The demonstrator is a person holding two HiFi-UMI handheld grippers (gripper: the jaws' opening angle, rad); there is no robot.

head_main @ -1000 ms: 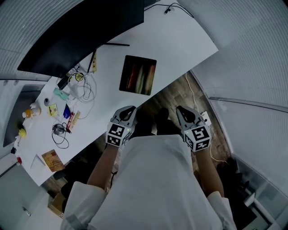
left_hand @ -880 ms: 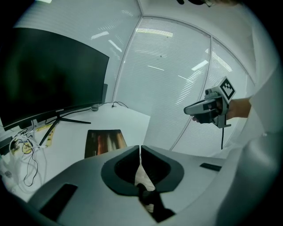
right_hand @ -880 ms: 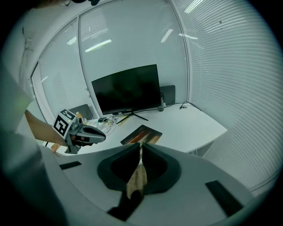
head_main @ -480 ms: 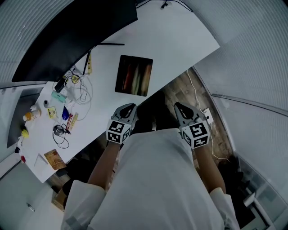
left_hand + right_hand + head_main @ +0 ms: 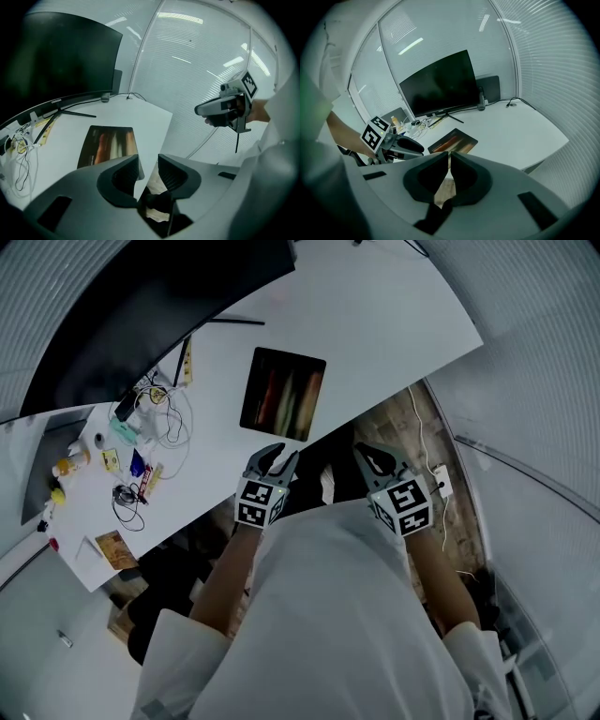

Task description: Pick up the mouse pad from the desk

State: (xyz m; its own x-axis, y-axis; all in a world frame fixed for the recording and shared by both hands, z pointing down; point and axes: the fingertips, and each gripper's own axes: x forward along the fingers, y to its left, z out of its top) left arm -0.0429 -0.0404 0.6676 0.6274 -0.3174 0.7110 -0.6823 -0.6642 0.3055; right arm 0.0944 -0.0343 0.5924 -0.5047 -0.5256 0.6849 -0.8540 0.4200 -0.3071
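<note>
The mouse pad (image 5: pixel 283 393) lies flat near the front edge of the desk (image 5: pixel 375 324), straight ahead of our nearer left gripper (image 5: pixel 278 457), whose empty jaws are opening; our right gripper (image 5: pixel 370 457) is closed and empty.

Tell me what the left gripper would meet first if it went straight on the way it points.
The left gripper, jaws opening and empty, would probably first meet the near edge of the white desk, just short of the dark rectangular mouse pad; depth is unclear.
</note>
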